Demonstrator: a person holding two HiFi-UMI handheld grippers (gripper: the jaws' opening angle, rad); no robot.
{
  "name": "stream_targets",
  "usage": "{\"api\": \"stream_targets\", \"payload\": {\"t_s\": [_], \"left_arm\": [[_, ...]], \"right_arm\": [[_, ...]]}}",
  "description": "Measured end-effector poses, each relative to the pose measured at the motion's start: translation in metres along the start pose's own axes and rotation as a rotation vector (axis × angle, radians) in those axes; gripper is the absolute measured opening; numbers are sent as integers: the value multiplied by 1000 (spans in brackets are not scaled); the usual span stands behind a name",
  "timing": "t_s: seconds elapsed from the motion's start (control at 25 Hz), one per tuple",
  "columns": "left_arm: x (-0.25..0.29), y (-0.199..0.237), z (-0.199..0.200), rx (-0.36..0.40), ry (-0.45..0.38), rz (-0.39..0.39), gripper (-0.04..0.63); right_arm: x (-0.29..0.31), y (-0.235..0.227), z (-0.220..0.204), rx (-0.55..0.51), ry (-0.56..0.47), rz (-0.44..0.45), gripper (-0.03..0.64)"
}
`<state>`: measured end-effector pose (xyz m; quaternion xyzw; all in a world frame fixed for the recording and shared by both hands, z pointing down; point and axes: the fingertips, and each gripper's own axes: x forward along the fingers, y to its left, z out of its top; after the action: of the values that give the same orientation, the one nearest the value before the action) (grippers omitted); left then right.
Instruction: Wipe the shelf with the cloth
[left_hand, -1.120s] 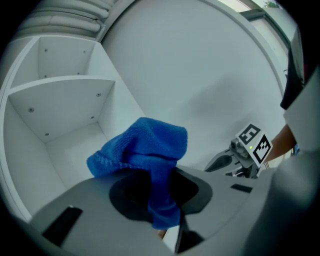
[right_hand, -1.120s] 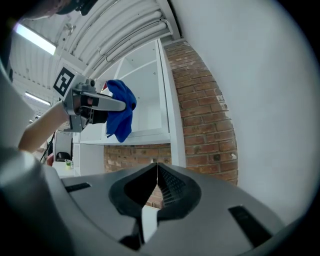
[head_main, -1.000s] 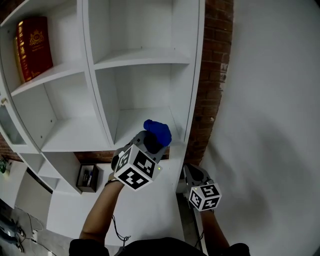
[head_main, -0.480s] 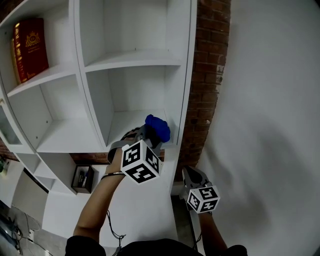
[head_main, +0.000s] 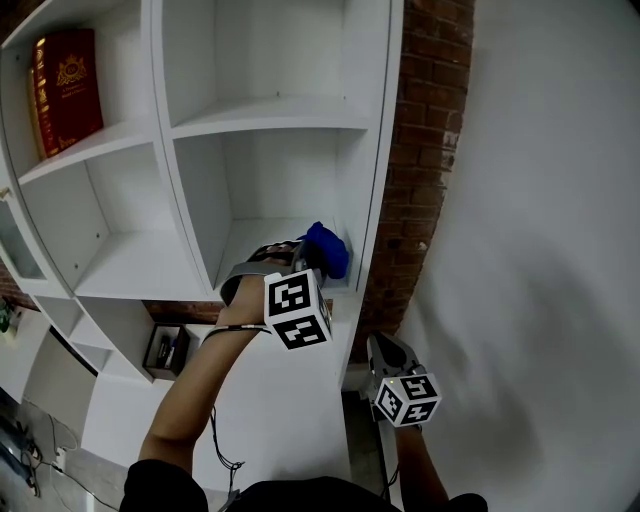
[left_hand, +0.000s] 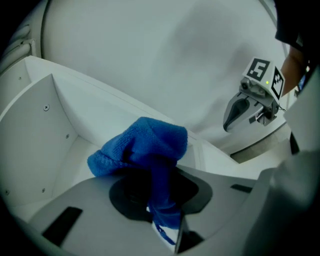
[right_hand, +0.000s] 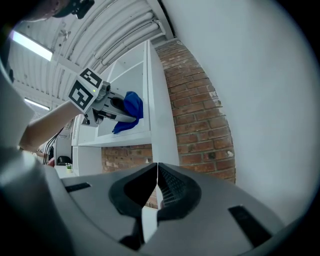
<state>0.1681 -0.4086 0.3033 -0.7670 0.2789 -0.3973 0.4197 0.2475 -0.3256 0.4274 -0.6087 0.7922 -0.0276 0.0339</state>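
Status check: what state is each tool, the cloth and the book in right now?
blue cloth: bunched, clamped, inside the lower right compartment of the shelf.
left tool: shut on the blue cloth.
right tool: shut, empty, held low.
red book: upright, upper left compartment.

White shelf unit (head_main: 270, 115); red book (head_main: 65, 85) upright in upper-left compartment.

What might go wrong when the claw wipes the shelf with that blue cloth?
The left claw pinches only a narrow tail of the blue cloth, so rubbing might tug it loose. The cloth is bunched into a lump, so it may wipe just a thin stripe of the shelf. It sits close to the shelf's side wall, which the claw might bump.
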Motion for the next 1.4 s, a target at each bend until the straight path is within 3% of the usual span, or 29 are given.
{"api": "stream_targets", "payload": {"t_s": [0.24,0.88,1.4], "left_arm": [[22,6,-4,89,58,9,89],[49,1,-12,191,110,-12,89],[55,-8,-12,280,132,-59,89]], "right_arm": [[1,-4,-2,3,-1,-6,20],[4,-11,18,0,-10,-19,20],[5,3,48,-57,-19,23,20]]}}
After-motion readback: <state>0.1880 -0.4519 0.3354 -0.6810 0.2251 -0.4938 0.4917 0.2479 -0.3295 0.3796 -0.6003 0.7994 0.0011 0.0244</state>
